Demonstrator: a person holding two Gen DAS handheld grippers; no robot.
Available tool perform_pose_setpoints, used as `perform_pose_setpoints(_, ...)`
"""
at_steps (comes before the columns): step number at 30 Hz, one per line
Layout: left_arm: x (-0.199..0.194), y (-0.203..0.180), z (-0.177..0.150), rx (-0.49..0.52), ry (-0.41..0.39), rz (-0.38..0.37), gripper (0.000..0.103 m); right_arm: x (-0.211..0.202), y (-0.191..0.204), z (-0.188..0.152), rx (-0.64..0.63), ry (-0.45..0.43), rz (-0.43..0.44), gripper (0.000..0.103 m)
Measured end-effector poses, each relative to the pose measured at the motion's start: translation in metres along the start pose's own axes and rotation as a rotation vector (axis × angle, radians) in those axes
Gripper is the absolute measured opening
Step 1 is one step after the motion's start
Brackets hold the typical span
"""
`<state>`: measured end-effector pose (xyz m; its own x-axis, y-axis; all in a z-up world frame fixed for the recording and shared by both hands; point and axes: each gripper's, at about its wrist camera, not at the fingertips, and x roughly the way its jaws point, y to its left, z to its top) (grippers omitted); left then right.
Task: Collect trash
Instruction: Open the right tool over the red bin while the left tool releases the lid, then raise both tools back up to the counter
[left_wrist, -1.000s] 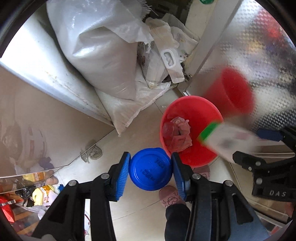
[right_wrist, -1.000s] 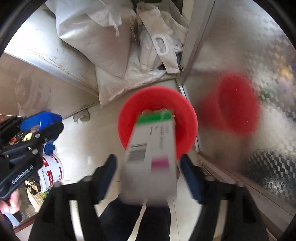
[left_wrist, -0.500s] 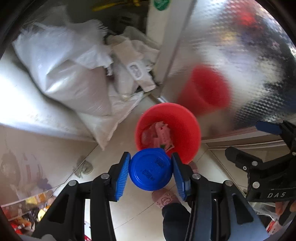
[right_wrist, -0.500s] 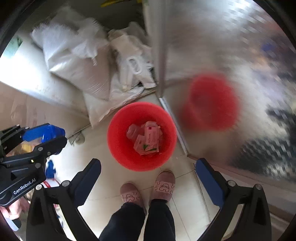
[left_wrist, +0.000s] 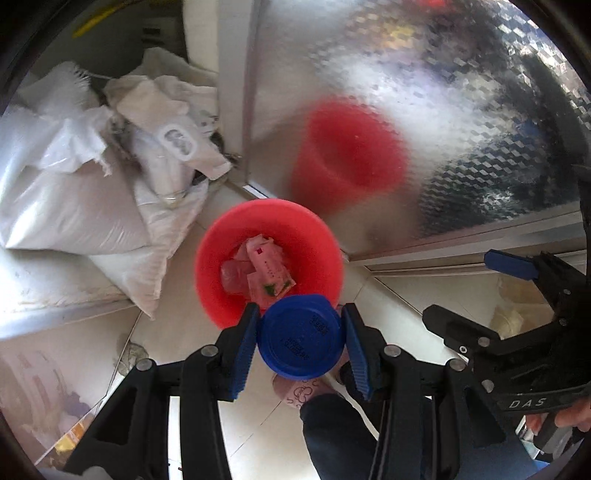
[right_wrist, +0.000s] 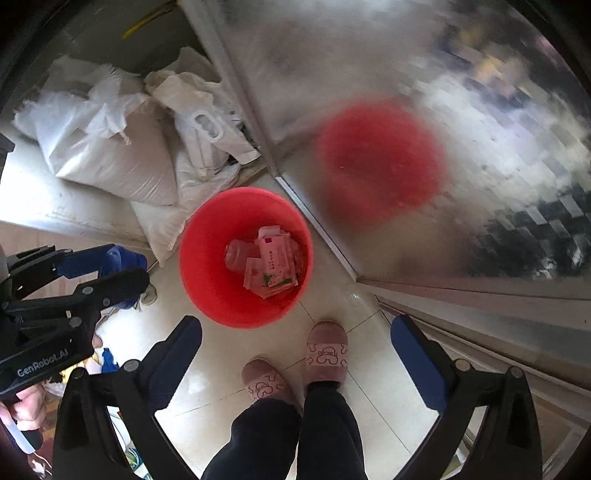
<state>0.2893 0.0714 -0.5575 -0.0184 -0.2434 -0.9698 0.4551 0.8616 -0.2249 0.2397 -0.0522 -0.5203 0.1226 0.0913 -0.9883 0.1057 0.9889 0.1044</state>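
Observation:
A red bucket (left_wrist: 207, 266) (right_wrist: 207, 295) stands on the tiled floor with cartons and wrappers (left_wrist: 267, 266) (right_wrist: 271, 264) lying inside. My left gripper (left_wrist: 300, 341) is shut on a round blue container (left_wrist: 299, 338), held over the bucket's near rim. Seen from the right wrist view, that left gripper (right_wrist: 122, 269) is at the left with the blue container (right_wrist: 127, 258) between its pads. My right gripper (right_wrist: 295, 354) points down with its jaws wide open and nothing between them, above the floor in front of the bucket; it also shows in the left wrist view (left_wrist: 476, 291).
White sacks (left_wrist: 74, 199) (right_wrist: 110, 158) lie piled against a ledge behind the bucket. A patterned glass door (left_wrist: 424, 129) (right_wrist: 424, 129) on a metal track reflects the bucket. The person's slippered feet (right_wrist: 295, 369) stand just in front of the bucket.
The white carton left my right gripper and now lies in the bucket; the right jaws went wide open. Both views have rolled and shifted, and the left gripper keeps hold of the blue container.

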Motion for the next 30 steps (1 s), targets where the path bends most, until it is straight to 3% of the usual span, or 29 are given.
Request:
perform_pose_setpoints(20,-0.012,0.019,-0.009,-0.095,-0.026,-0.025,0.047,-0.012,0.009,0.006,-0.079,-0.028,0.022,0.102)
perform_pose_setpoints(30,-0.073,0.036,-0.040,-0.184,-0.121,0.065,0.047,-0.045,0.044,0.008,-0.210,-0.059,0.058,0.102)
